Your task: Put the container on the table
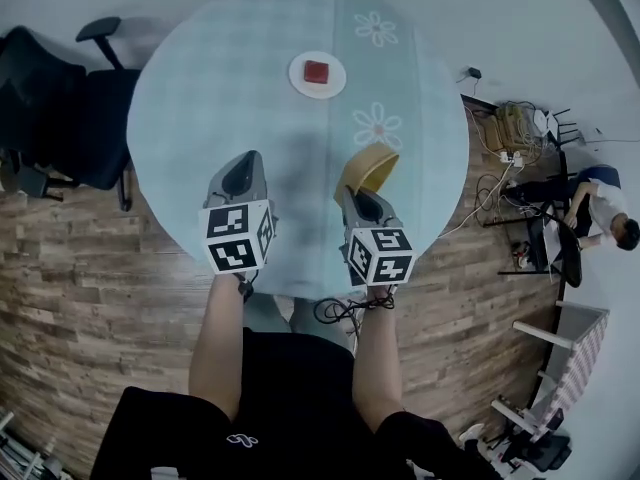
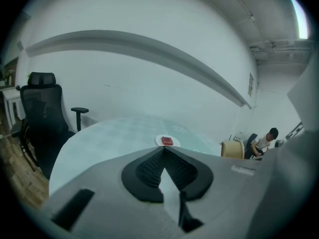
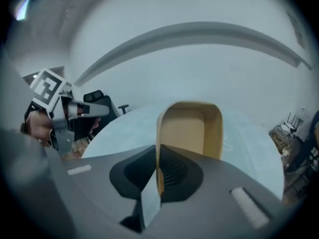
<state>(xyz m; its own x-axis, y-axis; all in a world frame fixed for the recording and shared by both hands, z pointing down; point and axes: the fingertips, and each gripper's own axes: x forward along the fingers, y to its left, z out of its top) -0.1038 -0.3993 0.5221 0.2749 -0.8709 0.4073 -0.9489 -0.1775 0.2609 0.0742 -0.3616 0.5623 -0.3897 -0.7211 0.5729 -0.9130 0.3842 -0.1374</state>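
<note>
container gripped over the table

right gripper (image 1: 362, 194), lower centre, is clenched on one wall of the tan container (image 1: 368, 167), tipped on edge over the table (image 1: 215, 88). left gripper (image 1: 243, 174), just left of it, is closed and empty. a plate (image 1: 317, 74) sits upper centre.

One table (image 1: 200, 88) is counted, with one plate (image 1: 298, 76) at twelve o'clock bearing one red block (image 1: 317, 72), and two printed flowers (image 1: 376, 28) at one and three o'clock. At six o'clock one container (image 1: 368, 170) is counted, with two grippers: the left gripper (image 1: 243, 173) and the right gripper (image 1: 358, 196). One chair (image 1: 70, 108) is seen at nine o'clock.
</note>
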